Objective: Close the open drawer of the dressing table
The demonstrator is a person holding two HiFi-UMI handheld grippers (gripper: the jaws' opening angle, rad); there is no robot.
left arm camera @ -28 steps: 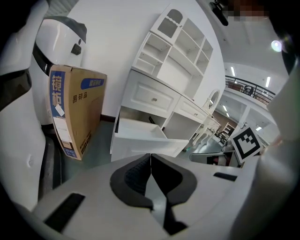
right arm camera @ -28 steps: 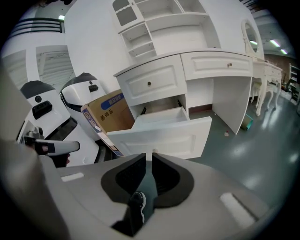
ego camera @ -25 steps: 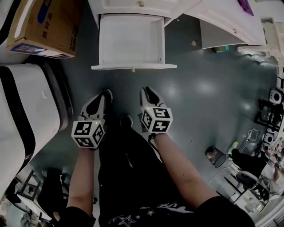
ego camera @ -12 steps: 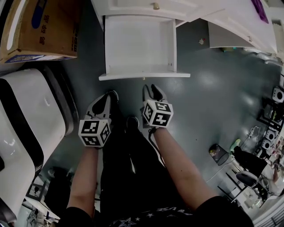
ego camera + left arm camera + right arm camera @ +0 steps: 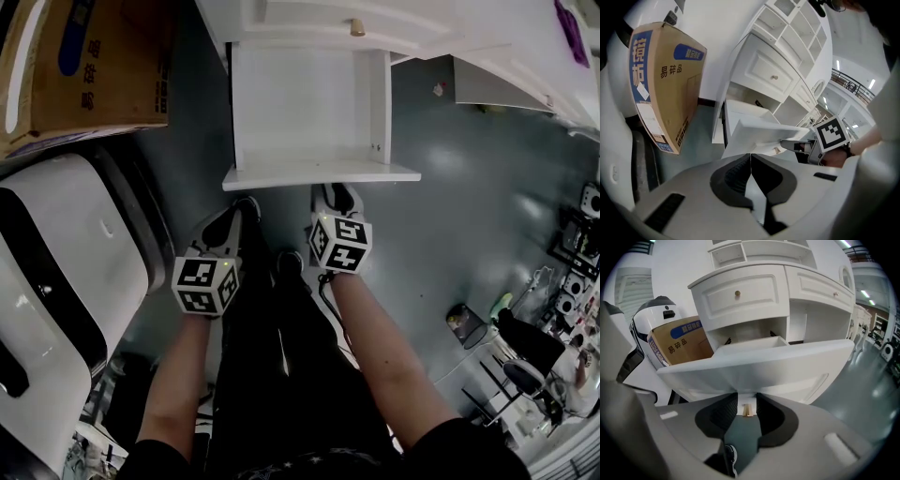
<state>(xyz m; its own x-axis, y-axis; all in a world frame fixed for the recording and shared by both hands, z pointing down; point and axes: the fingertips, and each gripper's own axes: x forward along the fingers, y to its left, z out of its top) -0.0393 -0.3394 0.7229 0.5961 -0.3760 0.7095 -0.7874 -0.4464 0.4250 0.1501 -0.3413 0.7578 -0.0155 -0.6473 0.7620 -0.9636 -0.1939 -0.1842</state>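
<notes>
Head view: right gripper tips partly under drawer front. Cardboard box & dressing table cut by top edge. Right-edge clutter too small to ID.

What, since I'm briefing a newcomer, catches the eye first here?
The white drawer stands pulled out and empty at the top centre of the head view. Just below its front, the right gripper is open, the drawer's brass knob showing between its jaws; the left gripper beside it is shut.

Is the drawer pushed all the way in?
No, the drawer sticks far out from the dressing table, and the head view looks right down into its bare white inside.
</notes>
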